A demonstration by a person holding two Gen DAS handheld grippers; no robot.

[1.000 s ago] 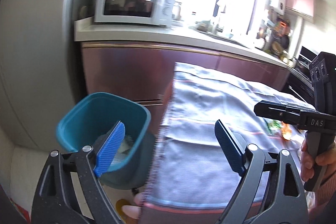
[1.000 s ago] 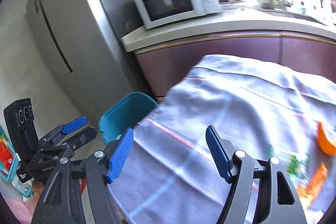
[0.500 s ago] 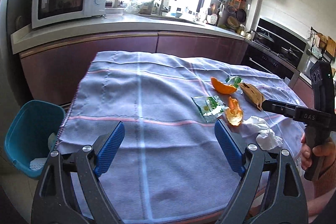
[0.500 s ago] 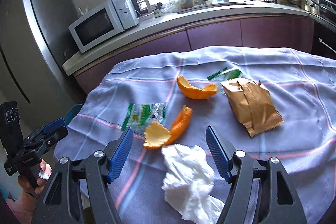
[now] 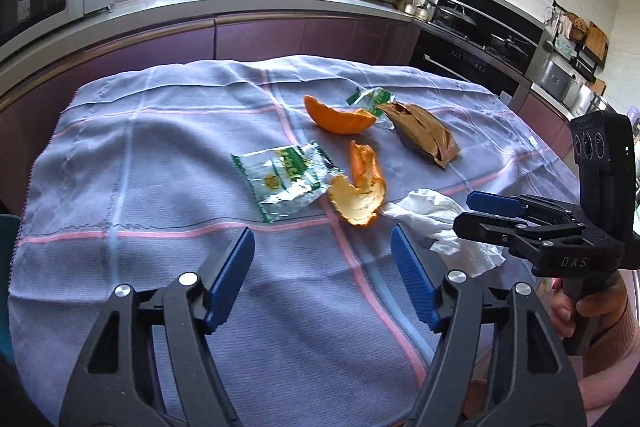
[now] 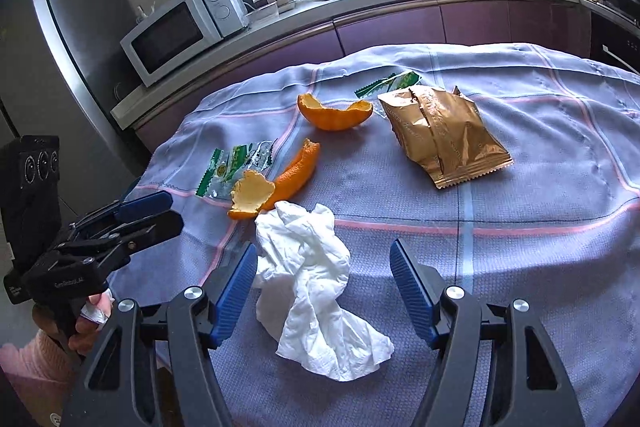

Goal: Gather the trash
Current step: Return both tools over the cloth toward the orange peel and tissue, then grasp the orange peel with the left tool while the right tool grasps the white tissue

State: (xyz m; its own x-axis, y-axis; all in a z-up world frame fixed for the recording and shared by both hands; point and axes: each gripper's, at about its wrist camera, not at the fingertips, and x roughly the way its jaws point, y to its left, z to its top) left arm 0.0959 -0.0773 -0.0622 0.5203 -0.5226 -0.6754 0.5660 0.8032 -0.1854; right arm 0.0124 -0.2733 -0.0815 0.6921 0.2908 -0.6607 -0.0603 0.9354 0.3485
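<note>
Trash lies on a lilac checked tablecloth (image 5: 152,155): a crumpled white tissue (image 6: 316,287), two orange peels (image 5: 360,187) (image 5: 338,117), a clear green-printed wrapper (image 5: 286,179), a second green wrapper (image 5: 370,99) and a gold snack bag (image 6: 444,135). My right gripper (image 6: 323,285) is open, low over the cloth, with the tissue between its fingers and against the left pad. My left gripper (image 5: 323,269) is open and empty above the cloth, short of the wrapper and near peel. Each gripper shows in the other's view, the left (image 6: 132,215) and the right (image 5: 492,211).
A teal bin edge (image 5: 6,227) shows at the far left beside the table. Behind the table runs a purple kitchen counter (image 6: 400,23) with a microwave (image 6: 176,35) and a sink; an oven and stove (image 5: 480,39) stand at the right. A fridge (image 6: 72,39) stands left.
Both grippers have swung from the bin side to the table's right part. The right one has come down around the tissue. Both stay open.
</note>
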